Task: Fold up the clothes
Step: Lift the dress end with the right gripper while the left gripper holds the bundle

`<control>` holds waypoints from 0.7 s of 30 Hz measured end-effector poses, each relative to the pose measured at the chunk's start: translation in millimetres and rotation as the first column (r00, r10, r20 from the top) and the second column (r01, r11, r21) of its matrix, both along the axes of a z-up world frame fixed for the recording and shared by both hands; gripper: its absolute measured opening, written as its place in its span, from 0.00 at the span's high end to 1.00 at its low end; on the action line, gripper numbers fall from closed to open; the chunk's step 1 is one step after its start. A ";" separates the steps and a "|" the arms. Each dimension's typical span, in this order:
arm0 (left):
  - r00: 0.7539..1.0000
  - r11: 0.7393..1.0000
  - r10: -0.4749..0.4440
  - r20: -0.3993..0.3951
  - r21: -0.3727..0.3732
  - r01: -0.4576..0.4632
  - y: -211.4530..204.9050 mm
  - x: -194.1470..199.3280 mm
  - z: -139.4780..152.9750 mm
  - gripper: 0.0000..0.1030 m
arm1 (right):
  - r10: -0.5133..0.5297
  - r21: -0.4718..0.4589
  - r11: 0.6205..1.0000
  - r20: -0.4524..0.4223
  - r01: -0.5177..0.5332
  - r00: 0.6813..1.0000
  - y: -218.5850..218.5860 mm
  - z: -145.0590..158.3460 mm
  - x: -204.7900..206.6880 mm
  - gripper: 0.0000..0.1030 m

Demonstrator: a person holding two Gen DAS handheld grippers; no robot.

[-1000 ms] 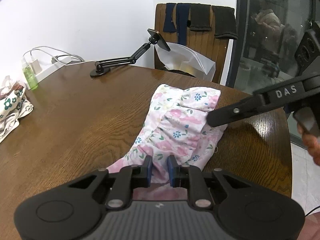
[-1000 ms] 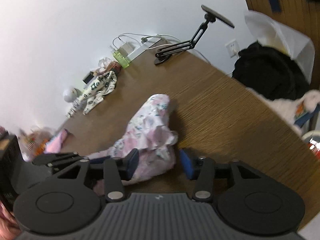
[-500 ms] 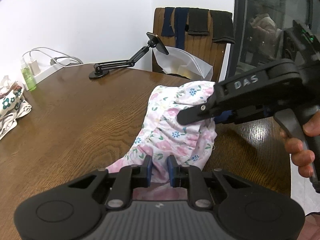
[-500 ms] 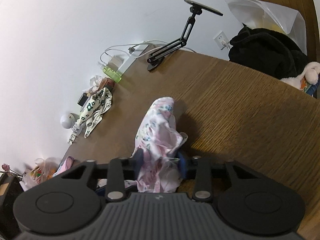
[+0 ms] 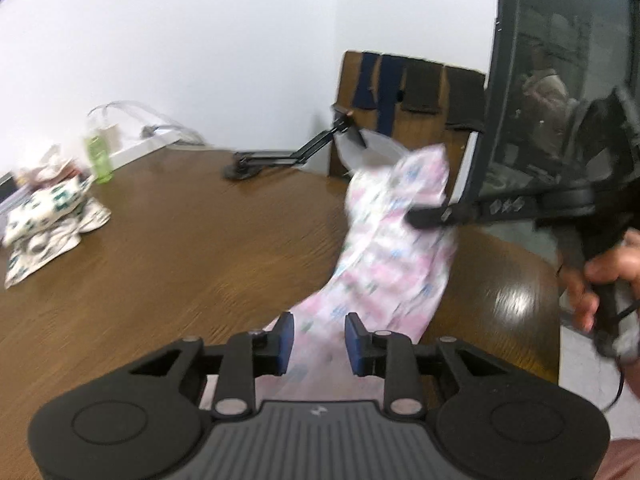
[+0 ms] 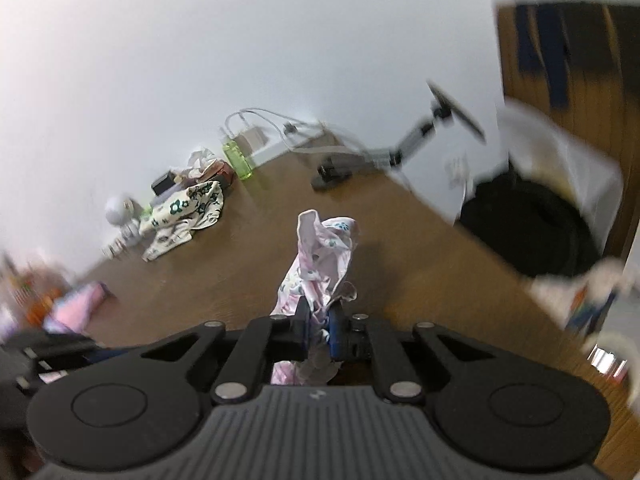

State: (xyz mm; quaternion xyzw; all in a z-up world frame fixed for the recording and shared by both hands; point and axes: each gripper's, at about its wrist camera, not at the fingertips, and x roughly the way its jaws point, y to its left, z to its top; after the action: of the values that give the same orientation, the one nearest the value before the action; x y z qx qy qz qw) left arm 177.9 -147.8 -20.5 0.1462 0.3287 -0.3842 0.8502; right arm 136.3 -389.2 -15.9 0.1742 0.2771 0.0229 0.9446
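A pink floral garment (image 5: pixel 396 240) hangs lifted above the brown wooden table (image 5: pixel 160 264). My right gripper (image 5: pixel 416 216) is shut on its upper part and holds it up; in the right wrist view the gripper (image 6: pixel 319 328) pinches the bunched cloth (image 6: pixel 320 256). My left gripper (image 5: pixel 319 338) is open, with the lower end of the garment lying loosely between its blue pads. Both views are blurred by motion.
A green-flowered white garment (image 5: pixel 48 224) lies at the table's left, also in the right wrist view (image 6: pixel 184 216). A green bottle (image 5: pixel 96 156), a power strip and a black phone-holder arm (image 5: pixel 288 156) stand at the back. A wooden chair (image 5: pixel 404 108) is behind the table.
My left gripper has opened and let go of the garment. My right gripper has closed on the garment and lifted it up off the table.
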 end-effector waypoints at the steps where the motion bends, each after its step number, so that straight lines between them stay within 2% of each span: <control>1: 1.000 1.000 0.005 -0.009 0.012 -0.005 4.6 -0.2 -3.0 0.77 | 0.019 -0.043 0.999 0.018 -0.018 1.000 6.7 5.8 -1.9 0.92; 5: 0.998 0.999 0.025 -0.050 0.046 -0.023 15.0 1.6 -20.9 0.77 | 0.120 -0.206 0.973 0.081 -0.101 0.989 38.7 29.5 -10.1 0.92; 8: 0.998 0.999 0.025 -0.055 0.033 -0.023 17.7 3.1 -30.5 0.76 | 0.226 -0.341 0.923 0.108 -0.178 0.968 74.5 40.2 -15.6 0.93; 10: 0.999 1.000 0.021 -0.047 0.023 -0.020 18.1 1.8 -32.0 0.75 | 0.315 -0.395 0.883 0.098 -0.254 0.944 98.8 42.9 -17.2 0.93; 13: 0.998 1.000 0.024 -0.062 -0.007 -0.025 27.3 -1.0 -26.8 0.74 | 0.420 -0.432 0.829 0.060 -0.356 0.905 129.7 39.5 -17.0 0.93; 15: 0.999 0.999 0.027 -0.046 -0.026 -0.028 38.5 -6.6 -18.5 0.74 | 0.456 -0.433 0.809 0.038 -0.397 0.889 143.1 35.8 -16.1 0.93; 18: 0.998 0.998 0.056 -0.024 -0.031 -0.057 64.3 -17.9 -8.3 0.74 | 0.473 -0.425 0.801 0.020 -0.421 0.881 153.4 33.0 -13.7 0.93; 21: 0.994 0.994 0.110 -0.017 -0.024 -0.110 92.7 -24.7 -3.3 0.74 | 0.463 -0.417 0.810 0.022 -0.413 0.886 151.6 35.7 -13.4 0.93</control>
State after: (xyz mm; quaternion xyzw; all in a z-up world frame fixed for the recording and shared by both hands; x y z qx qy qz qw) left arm 153.2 -55.1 -23.7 0.1144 0.3380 -0.3420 0.8693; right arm 122.9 -237.7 19.7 -0.0934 0.2497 0.1937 0.9441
